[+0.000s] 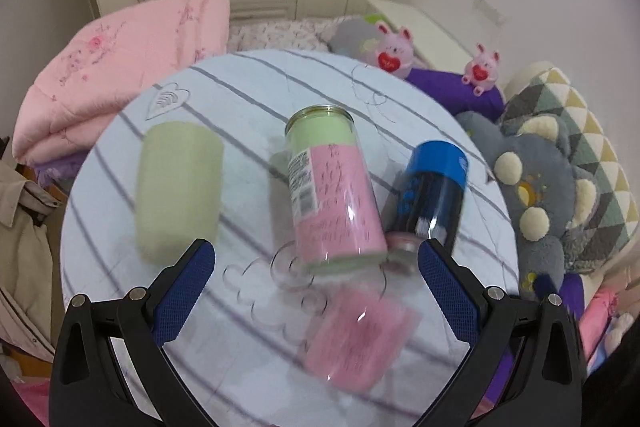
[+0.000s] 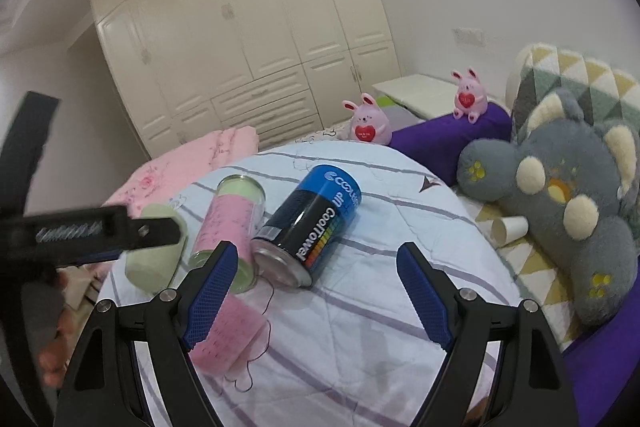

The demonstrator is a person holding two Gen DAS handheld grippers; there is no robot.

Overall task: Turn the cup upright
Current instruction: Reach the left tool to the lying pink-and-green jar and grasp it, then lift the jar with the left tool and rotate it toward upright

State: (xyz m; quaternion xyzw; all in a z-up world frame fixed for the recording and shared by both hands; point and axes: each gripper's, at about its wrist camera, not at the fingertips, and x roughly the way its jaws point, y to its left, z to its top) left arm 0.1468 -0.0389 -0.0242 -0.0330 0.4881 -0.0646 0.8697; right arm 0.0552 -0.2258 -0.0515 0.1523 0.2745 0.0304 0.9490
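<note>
Four cylinders lying on striped quilted bedding [image 1: 248, 75]: matte pale-green cup [image 1: 178, 189] on its side, beyond and left of left gripper [image 1: 316, 259]; clear pink-lined canister [image 1: 334, 187] between spread jaws; glossy blue-capped CoolTowel can [image 2: 310, 227] between right gripper [image 2: 318, 267] jaws, parted wide, empty; blurred pink tube [image 1: 356, 339] nearest. Plush grey dinosaur [image 2: 560, 195] far right.
</note>
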